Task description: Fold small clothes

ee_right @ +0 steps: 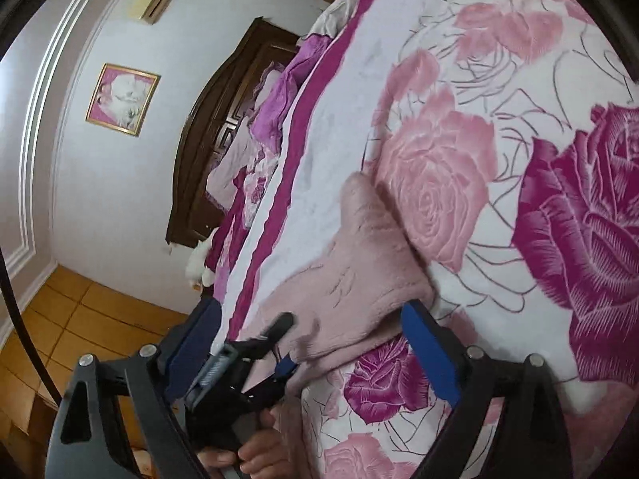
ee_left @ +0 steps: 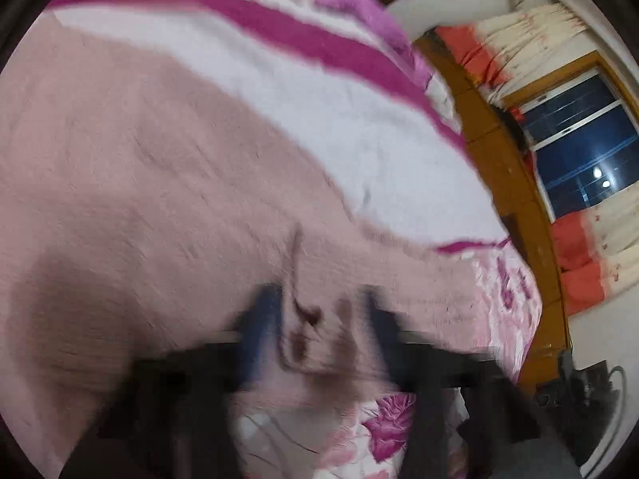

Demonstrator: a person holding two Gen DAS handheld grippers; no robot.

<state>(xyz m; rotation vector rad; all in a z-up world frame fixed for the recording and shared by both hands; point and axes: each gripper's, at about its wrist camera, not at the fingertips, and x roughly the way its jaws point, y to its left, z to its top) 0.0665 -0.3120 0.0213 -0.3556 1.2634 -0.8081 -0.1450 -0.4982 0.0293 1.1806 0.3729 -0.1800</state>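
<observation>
A fuzzy pale pink garment (ee_left: 159,159) lies spread over the bed and fills most of the blurred left wrist view. My left gripper (ee_left: 319,319) is shut on a bunched fold of it, pink cloth pinched up between the dark fingers. In the right wrist view the same garment (ee_right: 359,263) shows as a folded edge on the rose-patterned blanket (ee_right: 499,127). My right gripper (ee_right: 311,339) stands wide open around that edge, its blue pads (ee_right: 427,351) clear of the cloth. The left gripper (ee_right: 285,341) grips the garment's near edge, with a person's hand (ee_right: 247,455) on its handle.
The blanket has a white band and magenta stripes (ee_right: 295,131). Purple pillows (ee_right: 275,107) and a dark wooden headboard (ee_right: 215,139) lie at the bed's far end. A tiled floor (ee_right: 80,319) runs beside the bed. A wooden frame (ee_left: 499,159), a window (ee_left: 579,139) and curtains (ee_left: 519,40) stand beyond the other side.
</observation>
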